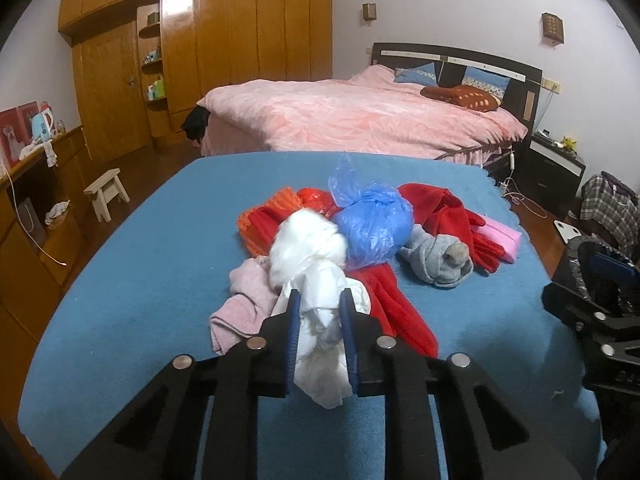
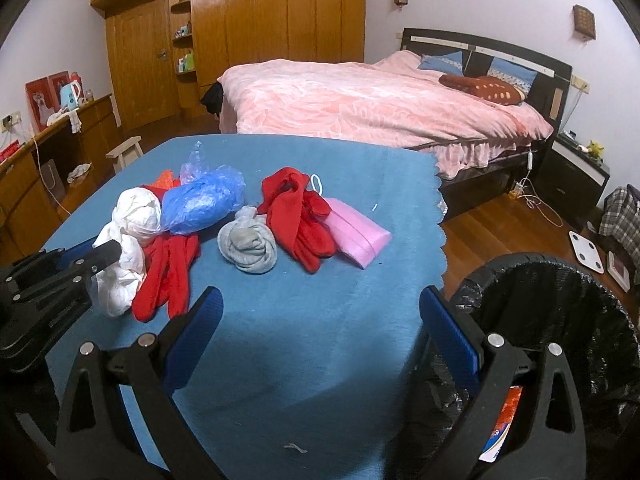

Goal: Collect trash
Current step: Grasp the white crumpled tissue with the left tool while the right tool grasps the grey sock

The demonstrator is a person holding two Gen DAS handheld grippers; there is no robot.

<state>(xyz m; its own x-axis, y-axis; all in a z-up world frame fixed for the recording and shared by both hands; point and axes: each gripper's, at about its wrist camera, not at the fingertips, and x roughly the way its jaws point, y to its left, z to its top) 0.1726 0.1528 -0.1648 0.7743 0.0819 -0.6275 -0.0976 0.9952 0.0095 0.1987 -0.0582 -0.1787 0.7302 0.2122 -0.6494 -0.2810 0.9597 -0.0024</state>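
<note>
A white plastic bag lies in a pile on the blue table cloth. My left gripper is shut on its near end; it also shows in the right wrist view. A blue plastic bag sits behind it, also in the right wrist view. An orange-red bag lies further back. My right gripper is open and empty above the cloth. A bin lined with a black bag stands at the table's right, with a red and white wrapper inside.
Clothes lie in the pile: red gloves, red cloth, grey socks, a pink pouch, a pale pink garment, orange cloth. A pink bed stands behind the table. A small stool stands at the left.
</note>
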